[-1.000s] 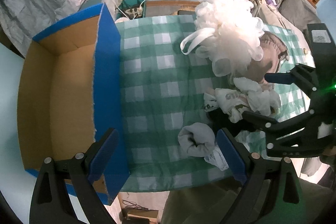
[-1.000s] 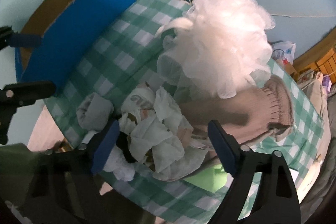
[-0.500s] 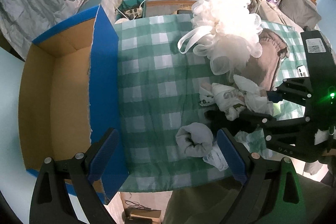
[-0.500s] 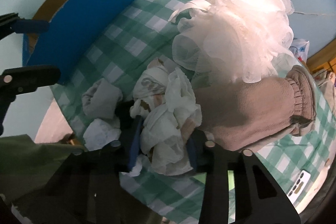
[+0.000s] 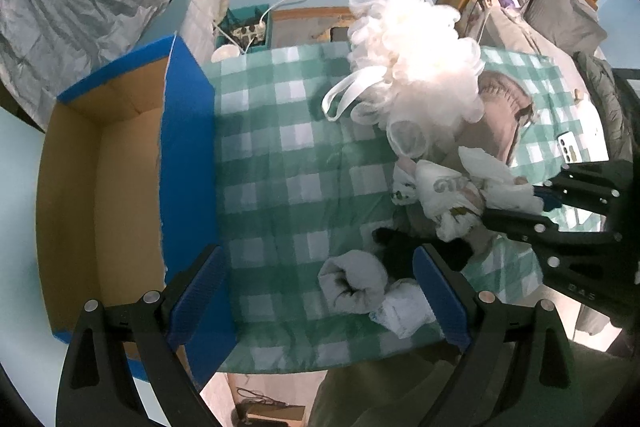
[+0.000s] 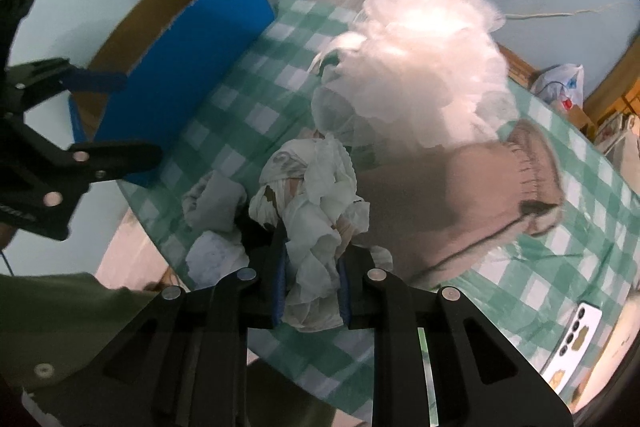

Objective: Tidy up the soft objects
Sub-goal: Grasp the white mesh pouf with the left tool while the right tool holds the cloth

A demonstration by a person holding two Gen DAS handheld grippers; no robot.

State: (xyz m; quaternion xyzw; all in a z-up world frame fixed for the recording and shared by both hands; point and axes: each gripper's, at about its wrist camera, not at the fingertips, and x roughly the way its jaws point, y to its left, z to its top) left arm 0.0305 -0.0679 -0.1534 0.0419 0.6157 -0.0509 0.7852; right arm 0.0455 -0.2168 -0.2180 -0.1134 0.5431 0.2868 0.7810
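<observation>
Right gripper closes on crumpled white cloth at lower centre, its length running up-frame; a grey sock, bath pouf and brown mitt crowd it. Left gripper gapes empty.

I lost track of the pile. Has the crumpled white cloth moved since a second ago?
Yes. In the left wrist view the crumpled white cloth, pinched by the closing right gripper, has shifted slightly away from the white mesh pouf.
</observation>
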